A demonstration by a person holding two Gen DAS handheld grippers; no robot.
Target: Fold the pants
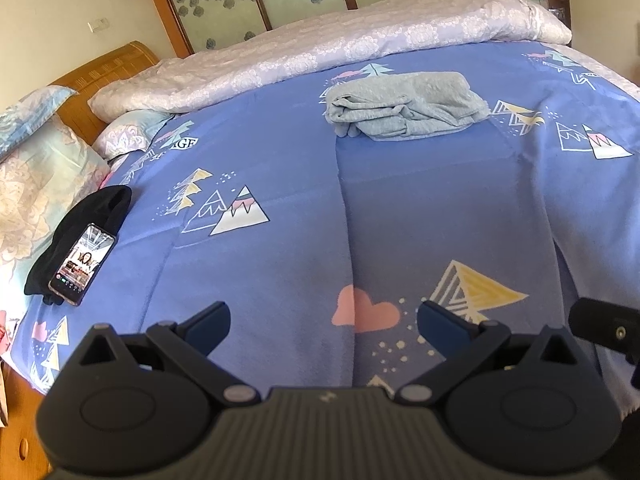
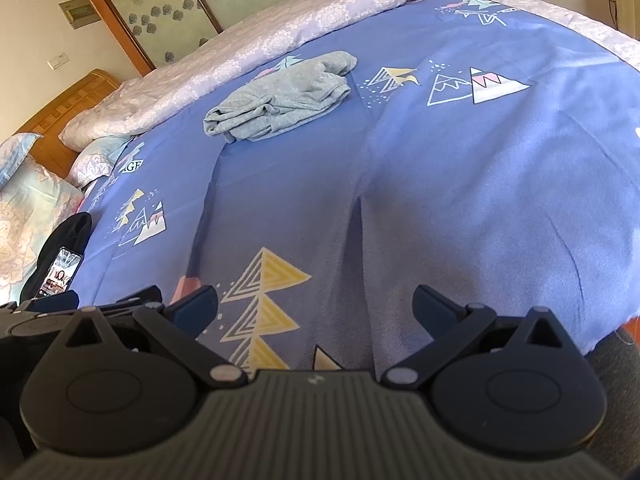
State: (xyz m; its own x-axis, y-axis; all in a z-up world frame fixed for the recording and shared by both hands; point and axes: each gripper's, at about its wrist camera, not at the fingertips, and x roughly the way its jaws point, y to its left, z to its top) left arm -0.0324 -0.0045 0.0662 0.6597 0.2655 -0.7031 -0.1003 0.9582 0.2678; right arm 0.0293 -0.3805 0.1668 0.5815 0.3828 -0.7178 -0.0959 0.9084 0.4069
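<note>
Grey pants [image 1: 404,106] lie folded into a compact bundle on the blue patterned bedspread [image 1: 280,168], far ahead near the pink quilt. They also show in the right wrist view [image 2: 280,96], up and left of centre. My left gripper [image 1: 322,320] is open and empty, held near the bed's front edge, well short of the pants. My right gripper [image 2: 316,306] is open and empty too, beside the left one. Part of the right gripper [image 1: 604,328] shows at the right edge of the left wrist view, and the left gripper [image 2: 60,308] at the left of the right wrist view.
A phone [image 1: 82,264] with a lit screen lies on a black garment [image 1: 80,240] at the bed's left edge. Pillows [image 1: 36,184] and a wooden headboard [image 1: 104,68] are at the left. A folded pink quilt [image 1: 320,48] lies along the far side.
</note>
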